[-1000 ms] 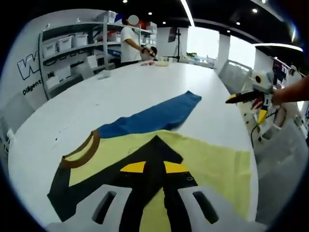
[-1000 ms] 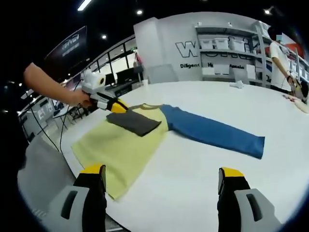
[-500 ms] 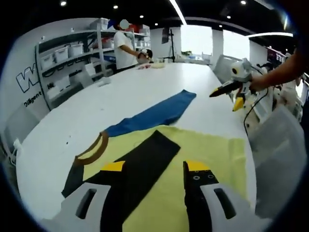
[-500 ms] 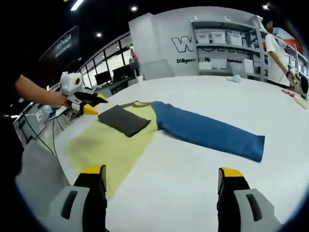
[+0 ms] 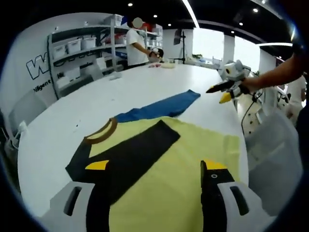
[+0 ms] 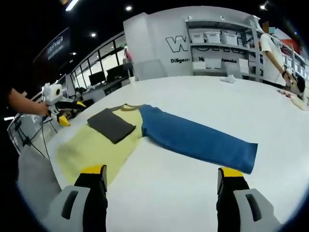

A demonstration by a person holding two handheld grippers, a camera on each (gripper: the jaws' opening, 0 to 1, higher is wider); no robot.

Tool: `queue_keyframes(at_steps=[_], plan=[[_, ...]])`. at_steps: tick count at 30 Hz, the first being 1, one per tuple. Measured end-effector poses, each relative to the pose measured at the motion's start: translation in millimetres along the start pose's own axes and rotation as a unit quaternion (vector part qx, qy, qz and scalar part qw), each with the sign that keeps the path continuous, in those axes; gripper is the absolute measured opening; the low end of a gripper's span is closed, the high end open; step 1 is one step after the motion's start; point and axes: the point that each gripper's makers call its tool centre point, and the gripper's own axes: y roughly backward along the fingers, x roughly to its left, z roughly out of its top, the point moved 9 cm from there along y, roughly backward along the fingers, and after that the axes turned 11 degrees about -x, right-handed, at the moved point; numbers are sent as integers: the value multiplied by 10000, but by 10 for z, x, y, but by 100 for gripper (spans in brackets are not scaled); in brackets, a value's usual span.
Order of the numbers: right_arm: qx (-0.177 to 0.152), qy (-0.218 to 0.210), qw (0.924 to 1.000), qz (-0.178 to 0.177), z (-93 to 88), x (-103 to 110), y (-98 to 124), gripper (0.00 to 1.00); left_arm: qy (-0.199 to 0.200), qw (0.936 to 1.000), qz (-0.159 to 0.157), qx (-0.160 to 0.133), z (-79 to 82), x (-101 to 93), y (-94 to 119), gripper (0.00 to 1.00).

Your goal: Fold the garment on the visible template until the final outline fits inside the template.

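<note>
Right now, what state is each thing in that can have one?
Garment: flat on the table, partly folded.
Black sleeve: folded over the yellow body.
Blue sleeve: spread out sideways, unfolded.
Left claw: open, empty.
Right claw: open, empty.

The left gripper [image 5: 154, 169] has two pale grey jaws, each with a dark slot cut into its broad base, ending in black fingers [image 5: 212, 181] capped with yellow tips. The right gripper [image 6: 161, 176] is built the same: grey slotted bases, black fingers [image 6: 229, 191], yellow caps. Seen from across the table, each gripper has a white boxy body and a black front with yellow tips, and a thin dark cable hangs from it. The forearms behind them look bare; any sleeve is too dark to make out.
</note>
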Motion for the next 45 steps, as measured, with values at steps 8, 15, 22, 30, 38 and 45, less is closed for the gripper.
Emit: queue_keyframes(at_steps=[8, 15, 22, 30, 38, 45], plan=[[13, 10, 10000, -59, 56, -94, -36, 94, 165, 9995, 270, -52, -67, 32, 216, 84], [23, 28, 9999, -154, 96, -185, -48, 93, 176, 9991, 392, -66, -114, 28, 361, 85], [136, 23, 9994, -330, 102, -352, -13, 90, 296, 9982, 521, -18, -221, 20, 513, 87], [177, -47, 9983, -549, 178, -544, -29, 85, 297, 9969, 734, -45, -301, 13, 717, 87], [388, 129, 9972, -625, 169, -662, -114, 81, 380, 9950, 921, -36, -373, 4, 872, 89], [561, 207, 9946, -846, 140, -820, -157, 79, 405, 9936, 1057, -66, -396, -3, 953, 90]])
